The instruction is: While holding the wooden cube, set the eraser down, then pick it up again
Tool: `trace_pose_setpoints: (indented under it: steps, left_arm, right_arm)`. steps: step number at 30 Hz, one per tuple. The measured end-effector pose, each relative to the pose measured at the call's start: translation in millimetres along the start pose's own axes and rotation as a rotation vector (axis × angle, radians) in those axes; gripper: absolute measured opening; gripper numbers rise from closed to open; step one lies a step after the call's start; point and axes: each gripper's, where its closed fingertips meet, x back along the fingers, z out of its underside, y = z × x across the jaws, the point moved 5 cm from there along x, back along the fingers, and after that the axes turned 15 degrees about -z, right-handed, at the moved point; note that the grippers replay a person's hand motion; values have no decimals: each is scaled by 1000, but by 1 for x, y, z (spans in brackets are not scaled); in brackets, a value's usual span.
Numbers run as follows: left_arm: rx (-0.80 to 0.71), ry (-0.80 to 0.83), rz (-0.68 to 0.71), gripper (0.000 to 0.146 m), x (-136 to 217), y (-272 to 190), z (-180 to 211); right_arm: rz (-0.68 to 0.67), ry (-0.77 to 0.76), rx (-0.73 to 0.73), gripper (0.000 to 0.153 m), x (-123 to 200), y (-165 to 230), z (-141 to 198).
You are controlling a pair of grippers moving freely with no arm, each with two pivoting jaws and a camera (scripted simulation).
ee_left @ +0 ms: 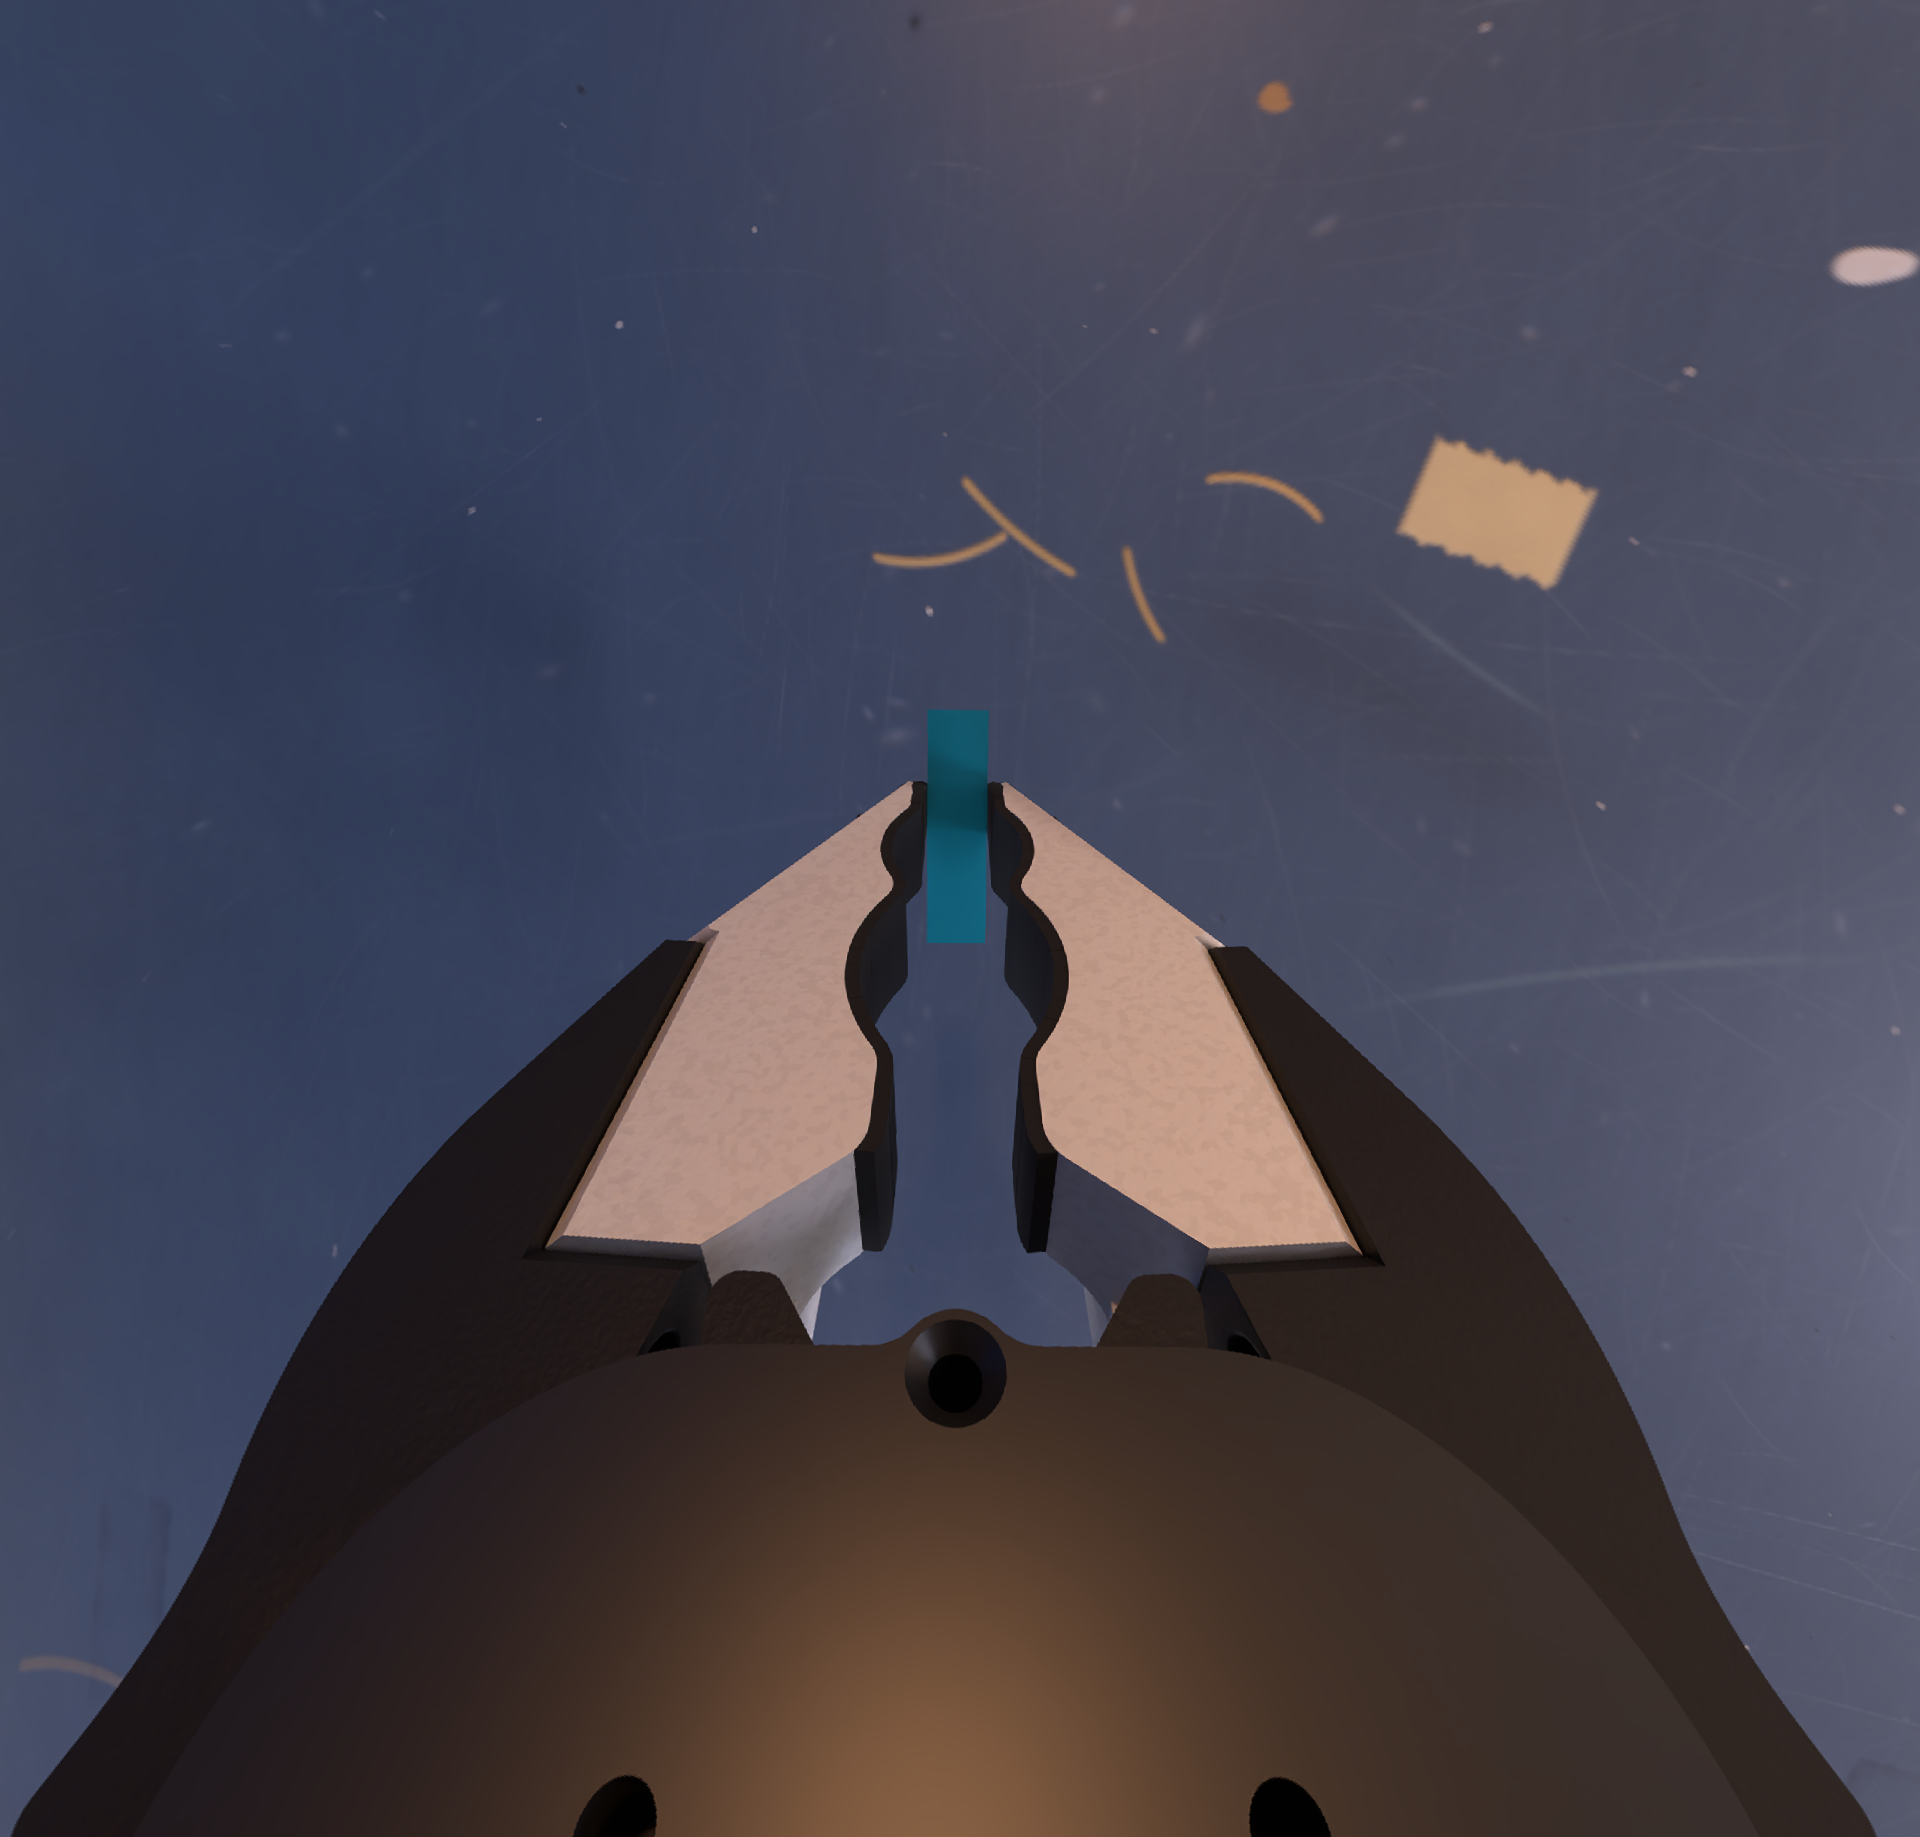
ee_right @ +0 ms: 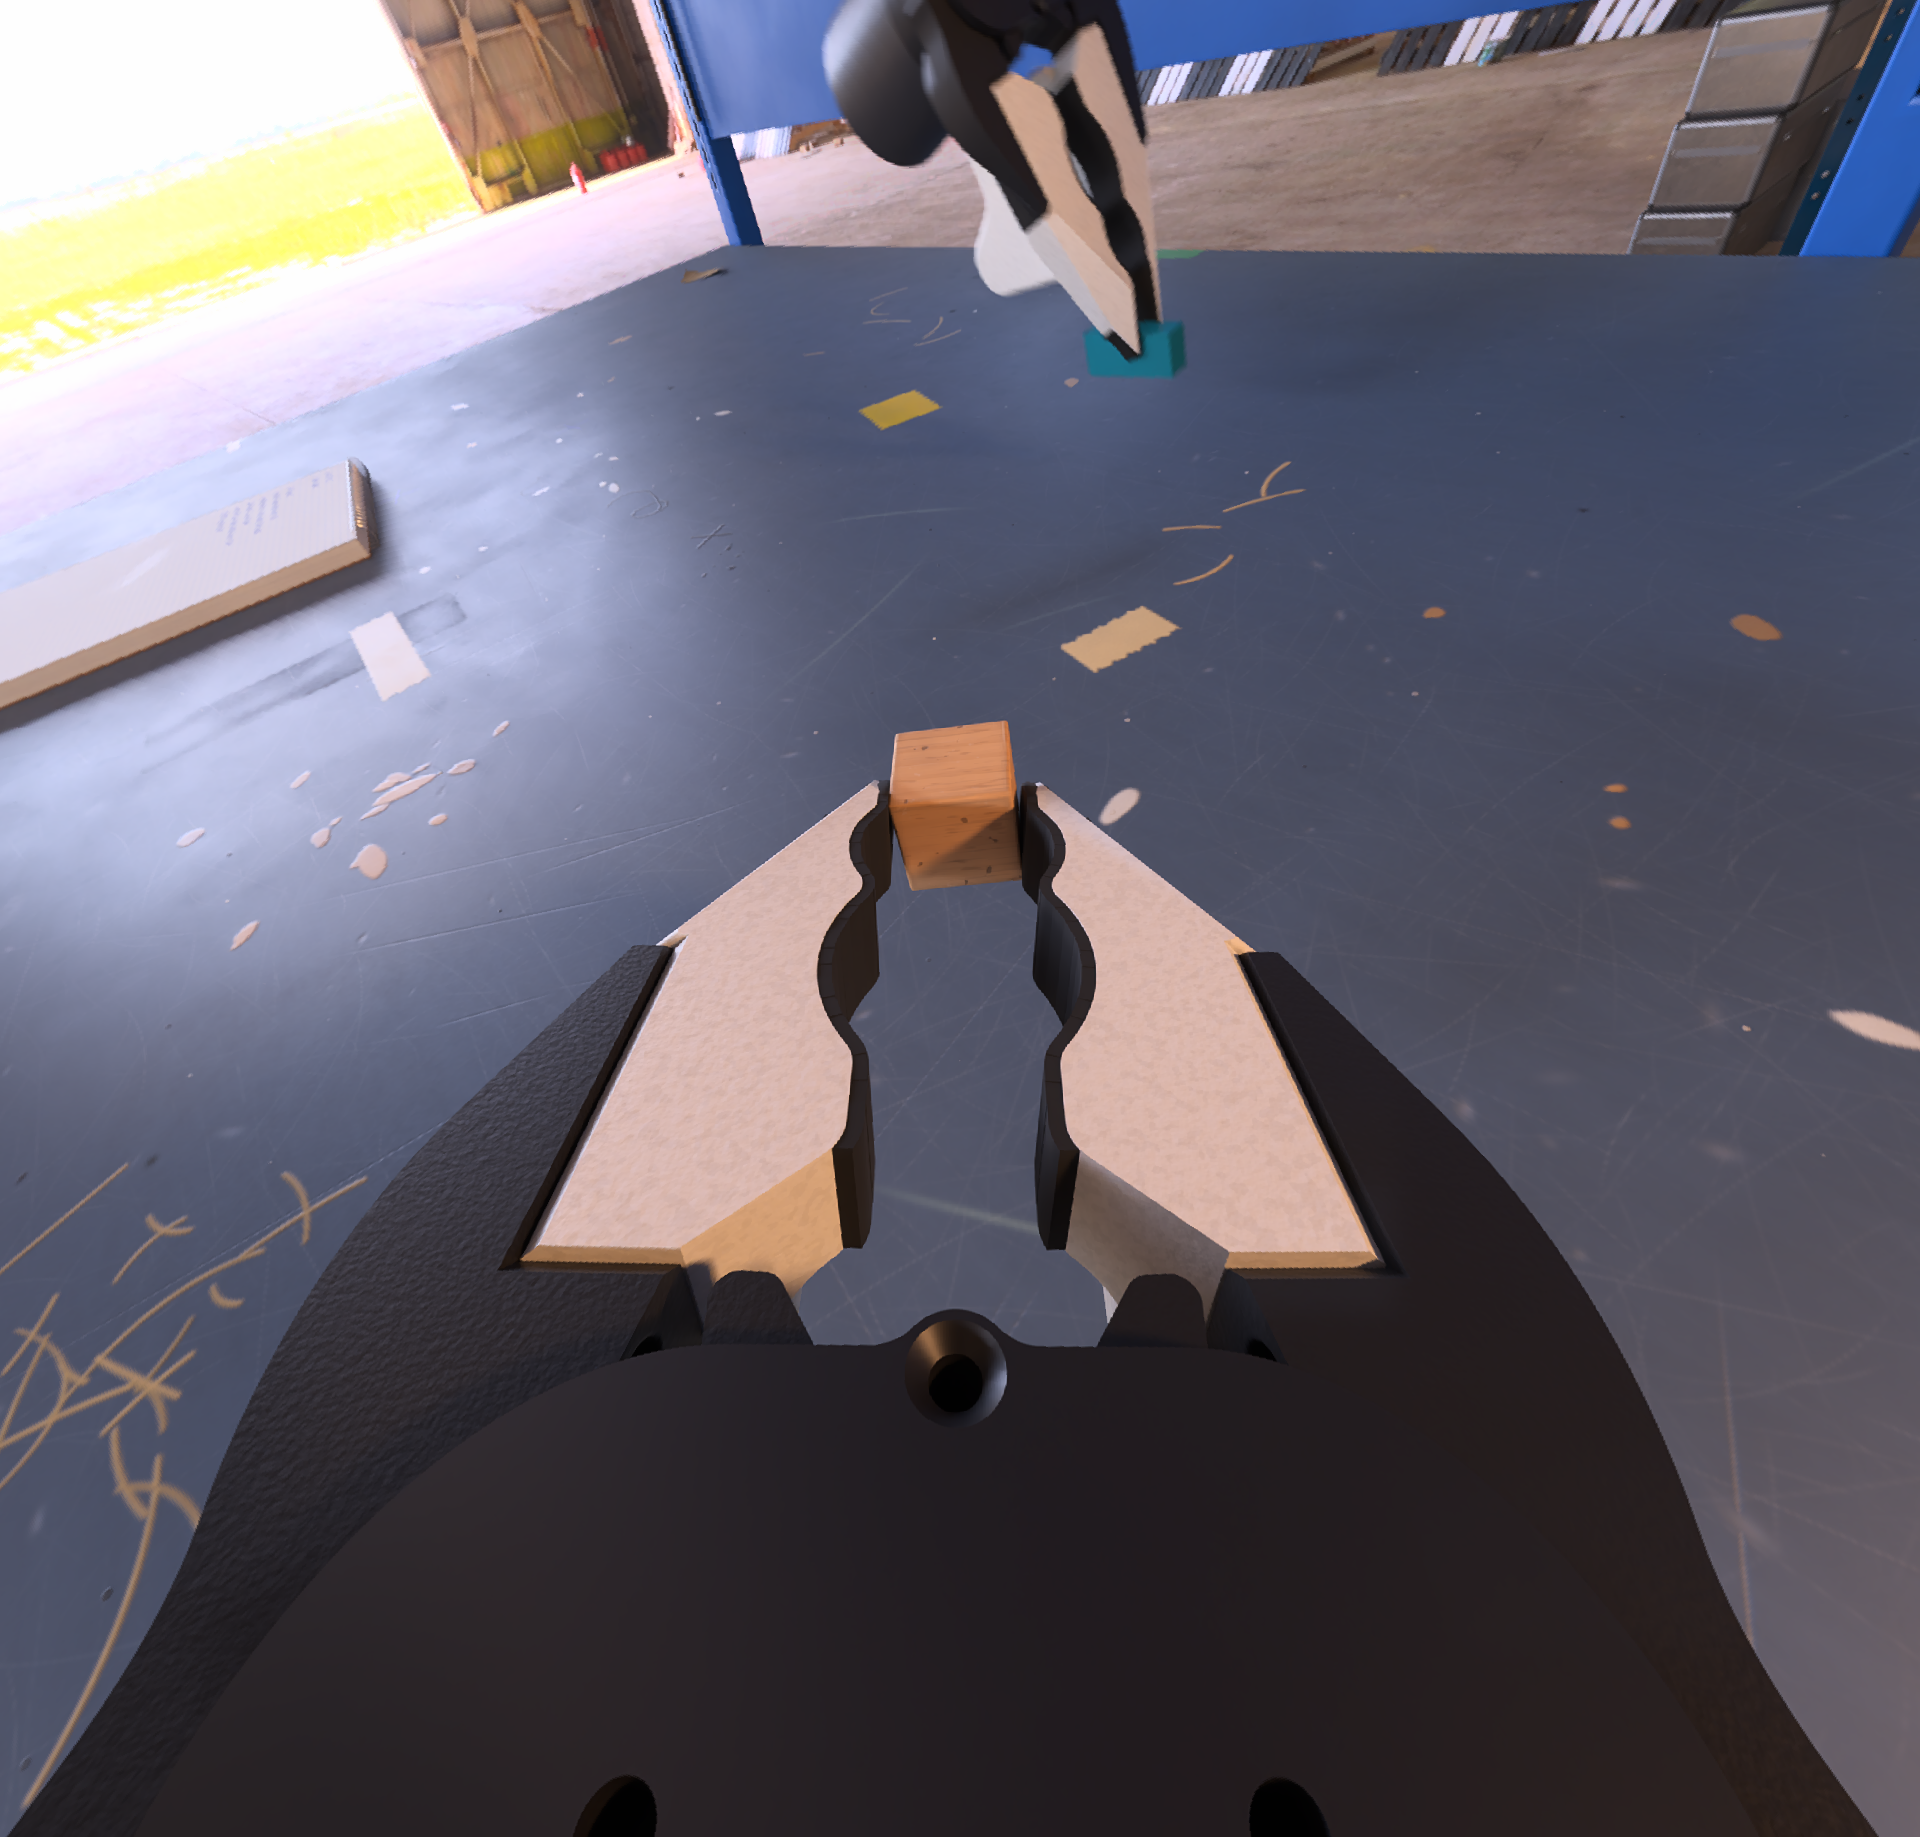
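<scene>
**Eraser low over the worktop, cube held in the other grip**

The left hand-held gripper (ee_left: 956,790) pinches the teal eraser (ee_left: 957,831) between its tips, gripping the narrow faces, part of the block jutting past them. The right hand-held gripper (ee_right: 956,800) pinches the wooden cube (ee_right: 953,805) at its tips, above the scuffed blue-grey worktop (ee_right: 727,561).

The eraser looks like a small, light, slightly yielding block with grippy faces, so a gentle squeeze across its thin dimension, near the middle, should serve. The cube looks rigid and light; its smooth flat sides suit a square hold on opposite faces, and a skewed pinch could let it twist.

The left wrist view looks almost straight down and shows only the eraser's thin edge; its height over the surface cannot be judged there. The right wrist view shows it from the side as a squat block at or just above the worktop; whether it touches I cannot tell. That view also shows a pale flat board (ee_right: 187,582) lying well away.
</scene>
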Motion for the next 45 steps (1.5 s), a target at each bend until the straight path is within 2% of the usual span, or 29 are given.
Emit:
trace_pose_setpoints:
  steps: [5, 8, 18, 32, 40, 43, 45]
  left_arm:
    - [-32, 72, 87, 11, -33, -3, -3]
    - [-30, 96, 72, 11, -41, -7, 6]
    - [-26, 99, 84, 11, -39, -5, 15]
    - [102, 95, 114, 11, -39, -3, 18]
    - [77, 83, 88, 11, -39, -4, 18]
    - [99, 29, 25, 11, -20, -3, 13]
    - [190, -127, -8, 11, 28, -15, 5]
  right_arm:
    - [-10, -17, -17, 24, 1, -1, -1]
    - [-12, -2, -10, 24, 0, 0, 0]
    - [-13, 14, -1, 24, -2, 1, 1]
    - [-15, 22, -1, 24, -3, 1, 1]
    - [-15, 25, 5, 24, -3, 2, 1]
    - [-16, 22, 3, 24, -3, 1, 1]
    - [-18, 17, 2, 24, -2, 1, 1]
